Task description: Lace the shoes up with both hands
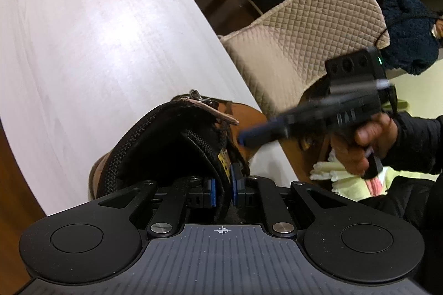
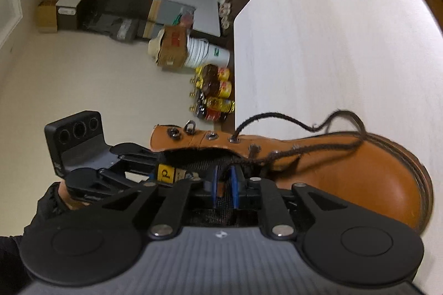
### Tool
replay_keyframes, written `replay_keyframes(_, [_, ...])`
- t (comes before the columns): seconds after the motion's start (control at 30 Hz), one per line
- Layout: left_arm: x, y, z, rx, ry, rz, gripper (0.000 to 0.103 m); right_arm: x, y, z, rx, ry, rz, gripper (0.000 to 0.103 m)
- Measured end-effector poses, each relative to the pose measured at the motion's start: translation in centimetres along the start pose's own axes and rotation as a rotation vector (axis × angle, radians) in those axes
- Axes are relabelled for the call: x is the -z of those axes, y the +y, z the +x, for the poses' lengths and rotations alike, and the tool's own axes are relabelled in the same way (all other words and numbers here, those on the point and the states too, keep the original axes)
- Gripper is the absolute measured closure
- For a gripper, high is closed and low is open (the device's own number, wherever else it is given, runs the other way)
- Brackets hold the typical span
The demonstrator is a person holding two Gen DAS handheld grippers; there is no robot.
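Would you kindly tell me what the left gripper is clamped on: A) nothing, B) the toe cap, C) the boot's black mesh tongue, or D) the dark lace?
C: in the left wrist view the left gripper has its blue pads on either side of the boot's black mesh tongue.

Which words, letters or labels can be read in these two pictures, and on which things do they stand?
"P": black letter, lying sideways, on the yellow tag inside the boot.
Cardboard box, red print: too blurred to read.
White bucket, green mark: too small.
Bottles, labels: too small.

Pale wooden table (image 1: 83, 32), tan boot (image 2: 360, 170) on it
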State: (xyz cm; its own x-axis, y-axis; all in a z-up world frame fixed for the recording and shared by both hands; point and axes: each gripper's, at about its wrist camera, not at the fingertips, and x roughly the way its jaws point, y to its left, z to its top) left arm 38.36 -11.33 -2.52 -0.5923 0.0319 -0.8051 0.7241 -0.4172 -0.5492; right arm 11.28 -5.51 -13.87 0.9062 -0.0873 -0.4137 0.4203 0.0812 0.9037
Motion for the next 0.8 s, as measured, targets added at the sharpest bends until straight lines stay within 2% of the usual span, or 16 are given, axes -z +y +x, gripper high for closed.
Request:
replay_keyframes(0.1, [-0.3,-0.1,0.0,0.006,0.005,0.005,0.093,1.1,0.9,1.1,0.020,0.034,-0.020,0.089])
replay_keyframes(0.37, [-0.3,0.0,0.1,0.001,0.001,0.008,0.093,1.2,2.5,3.1,0.048,0.035,-0.052,0.089])
replay_keyframes(0.4, [-0.3,0.1,0.1,0.002,-0.002,0.006,0.093,1.2,2.6,3.1,0.050,0.035,-0.053,0.090])
replay_keyframes(0.43, [-0.2,0.2,0.1,0.003,-0.005,0.002,0.093,1.2,2.5,3.2,0.057,0.034,-0.053,0.100])
replay_keyframes(0.53, [-0.3,0.3,0.1,0.007,-0.014,-0.004,0.093,1.4,2.3,2.3,0.049,0.031,-0.039,0.100])
replay_keyframes(0.67, [-0.3,0.1,0.2,-0.006,-0.025,0.014,0.093,2.3,3.5,-0.3,0.030,0.112,-0.096,0.101])
replay_keyframes(0.8, [-0.1,0.0,0.1,-0.023,-0.035,0.035,0.093,5.9,4.1,-1.4,0.036,0.289,-0.167,0.101])
